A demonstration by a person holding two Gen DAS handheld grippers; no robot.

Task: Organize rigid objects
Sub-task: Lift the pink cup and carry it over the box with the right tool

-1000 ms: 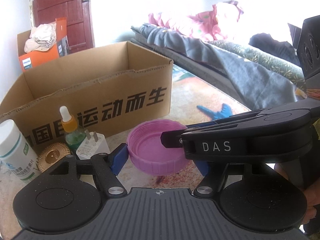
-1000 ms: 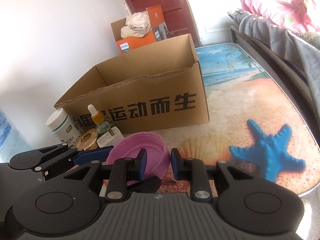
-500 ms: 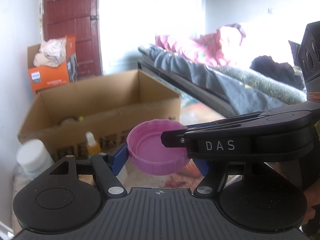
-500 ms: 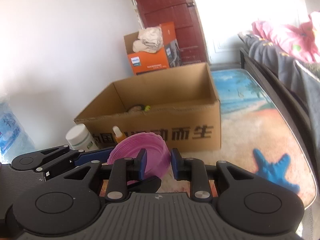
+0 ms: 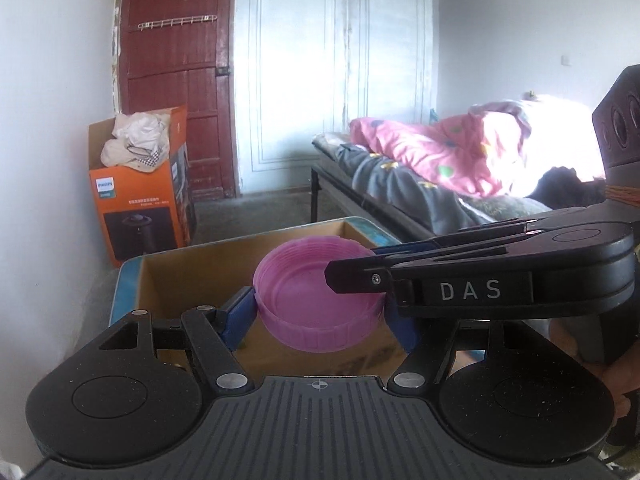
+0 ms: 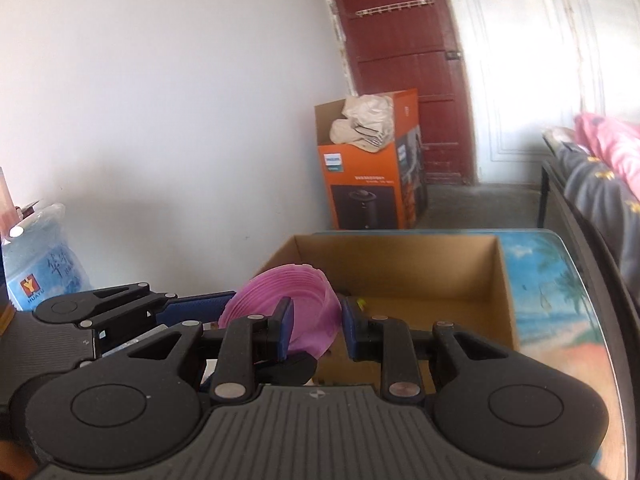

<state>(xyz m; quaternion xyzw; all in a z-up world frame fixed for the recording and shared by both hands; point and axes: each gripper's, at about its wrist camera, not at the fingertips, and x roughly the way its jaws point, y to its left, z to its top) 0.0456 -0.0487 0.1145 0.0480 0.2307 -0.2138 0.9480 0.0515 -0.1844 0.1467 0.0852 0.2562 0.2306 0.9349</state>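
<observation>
A pink plastic lid [image 5: 316, 300], hollow side up, hangs over the open top of a brown cardboard box [image 5: 188, 276]. My left gripper [image 5: 320, 314] is shut on it, with its blue pads pressing the lid's opposite sides. My right gripper [image 5: 352, 268] reaches in from the right and pinches the lid's near rim, one finger inside and one outside. In the right wrist view the lid [image 6: 312, 300] sits between the right gripper [image 6: 316, 328] fingers, with the box [image 6: 420, 268] behind. The left gripper's upper finger [image 6: 192, 308] comes in from the left.
The box stands on a table with a beach print [image 6: 560, 300]; a small yellow-green thing [image 6: 362, 302] lies inside it. An orange carton with cloth [image 5: 136, 208] stands by a red door. A bed with a pink quilt [image 5: 440, 148] runs along the right. A water jug [image 6: 44, 248] stands at the left.
Both grippers have risen together with the pink lid, from table level in front of the box to above its opening. The bottles by the box front have dropped out of view.
</observation>
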